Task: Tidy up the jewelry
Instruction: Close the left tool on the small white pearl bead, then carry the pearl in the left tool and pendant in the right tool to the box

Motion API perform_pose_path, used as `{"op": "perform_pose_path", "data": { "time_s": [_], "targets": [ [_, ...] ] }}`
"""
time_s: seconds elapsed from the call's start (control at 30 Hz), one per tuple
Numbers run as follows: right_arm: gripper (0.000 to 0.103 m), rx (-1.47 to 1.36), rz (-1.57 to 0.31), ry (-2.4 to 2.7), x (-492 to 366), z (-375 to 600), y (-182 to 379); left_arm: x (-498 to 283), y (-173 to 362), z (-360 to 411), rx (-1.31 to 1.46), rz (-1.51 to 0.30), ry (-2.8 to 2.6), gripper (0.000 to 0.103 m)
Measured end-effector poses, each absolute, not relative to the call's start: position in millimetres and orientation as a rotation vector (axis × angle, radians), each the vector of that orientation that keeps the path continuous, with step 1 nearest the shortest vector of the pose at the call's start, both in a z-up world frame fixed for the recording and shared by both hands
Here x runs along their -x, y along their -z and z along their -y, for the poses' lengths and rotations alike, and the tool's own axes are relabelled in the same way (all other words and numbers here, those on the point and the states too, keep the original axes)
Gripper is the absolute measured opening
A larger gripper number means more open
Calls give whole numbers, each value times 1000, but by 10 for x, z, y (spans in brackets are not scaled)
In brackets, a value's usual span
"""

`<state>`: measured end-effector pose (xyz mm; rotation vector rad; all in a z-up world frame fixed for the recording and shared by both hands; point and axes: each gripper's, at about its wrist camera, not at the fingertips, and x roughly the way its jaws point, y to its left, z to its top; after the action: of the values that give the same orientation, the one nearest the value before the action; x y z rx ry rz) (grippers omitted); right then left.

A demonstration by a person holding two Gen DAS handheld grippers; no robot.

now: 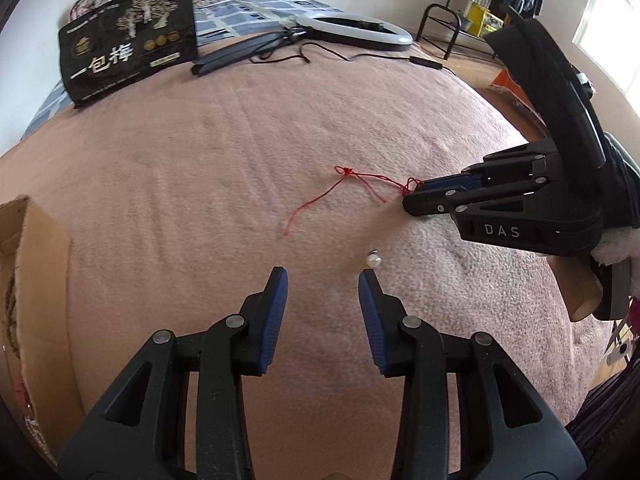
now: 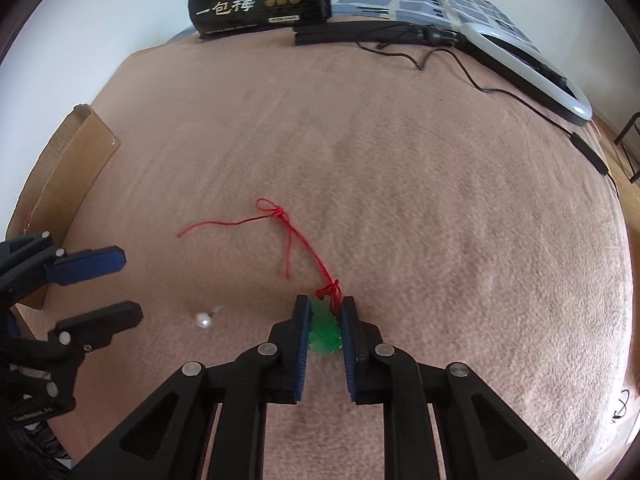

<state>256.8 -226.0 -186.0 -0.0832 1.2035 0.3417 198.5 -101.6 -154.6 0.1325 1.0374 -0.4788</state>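
A green pendant (image 2: 325, 332) on a red cord (image 2: 288, 232) lies on the pink blanket. My right gripper (image 2: 325, 302) is shut on the pendant, its blue pads against both sides; the cord trails away ahead. In the left wrist view the right gripper (image 1: 412, 196) sits at the right with the red cord (image 1: 340, 188) running left from it. A pearl earring (image 1: 373, 260) lies just beyond the right fingertip of my left gripper (image 1: 322, 276), which is open and empty. The pearl earring (image 2: 205, 320) also shows in the right wrist view, beside the left gripper (image 2: 128, 284).
A cardboard box (image 2: 68, 168) stands at the blanket's left edge, seen also in the left wrist view (image 1: 28, 264). A black printed bag (image 1: 128, 40), a folded tripod (image 1: 244, 52) and a ring light (image 1: 354, 30) with its cable lie at the far side.
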Motion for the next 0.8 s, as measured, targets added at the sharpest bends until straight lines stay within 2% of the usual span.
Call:
{"op": "perform_pose_path", "data": {
  "time_s": [0.37, 0.43, 0.6, 0.73, 0.8],
  "targets": [
    [12, 67, -1198, -341, -2498, 2427, 1871, -2010, 1695, 1381, -197, -1043, 505, 37],
    [12, 71, -1196, -342, -2475, 2432, 1868, -2023, 1731, 1429, -209, -1049, 501, 30],
    [12, 70, -1192, -346, -2461, 2448, 1871, -2057, 1782, 1467, -222, -1047, 498, 28],
    [12, 69, -1190, -344, -2451, 2460, 1866, -2065, 1798, 1477, -230, -1043, 494, 11],
    [12, 71, -1189, -340, -2445, 2456, 1861, -2063, 1798, 1480, -232, -1042, 497, 7]
  ]
}}
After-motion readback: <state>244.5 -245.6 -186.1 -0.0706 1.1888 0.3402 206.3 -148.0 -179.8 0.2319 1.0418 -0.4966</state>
